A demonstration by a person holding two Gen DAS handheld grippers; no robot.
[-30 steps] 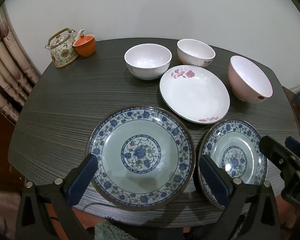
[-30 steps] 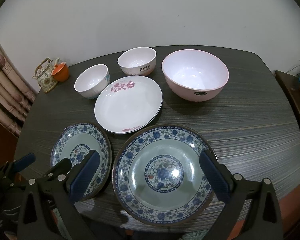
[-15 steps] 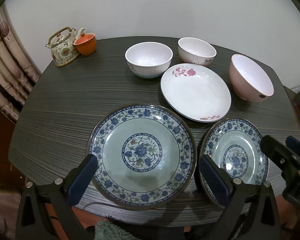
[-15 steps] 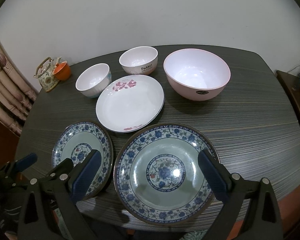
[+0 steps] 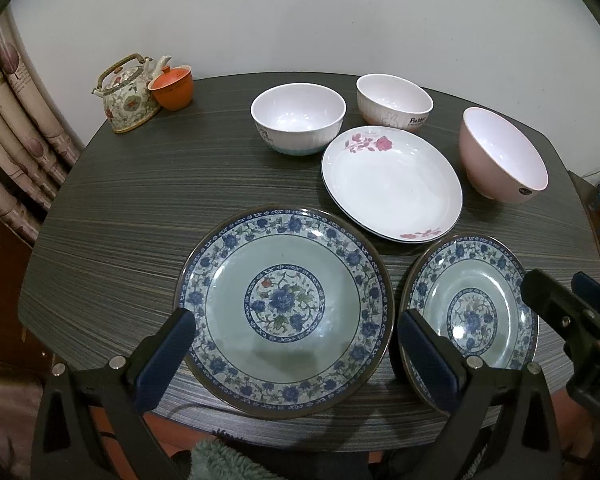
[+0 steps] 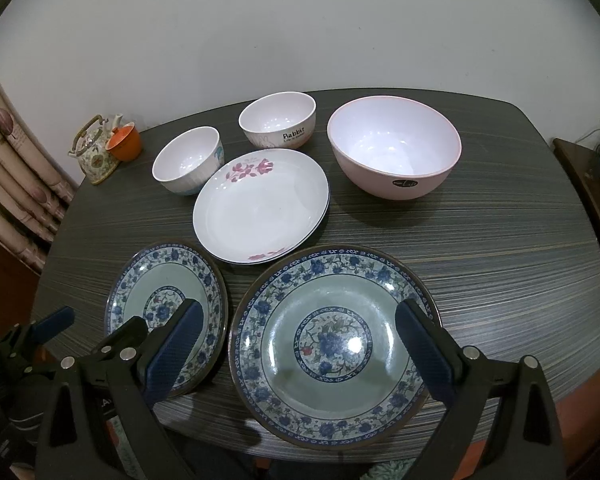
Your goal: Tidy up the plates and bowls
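Two blue floral plates: one [image 5: 284,308] lying lower centre of left view, one [image 6: 332,340] lower centre of right view. Left gripper [image 5: 296,354] and right gripper [image 6: 300,344] hovering above, jaws apart, gripping nothing. Judgement: pinching near rim squarely, lifting level, should be avoiding scraping neighbouring white rose plate [image 6: 260,204].

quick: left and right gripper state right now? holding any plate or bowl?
Left gripper: open, holding nothing, above a blue floral plate.
Right gripper: open, holding nothing.
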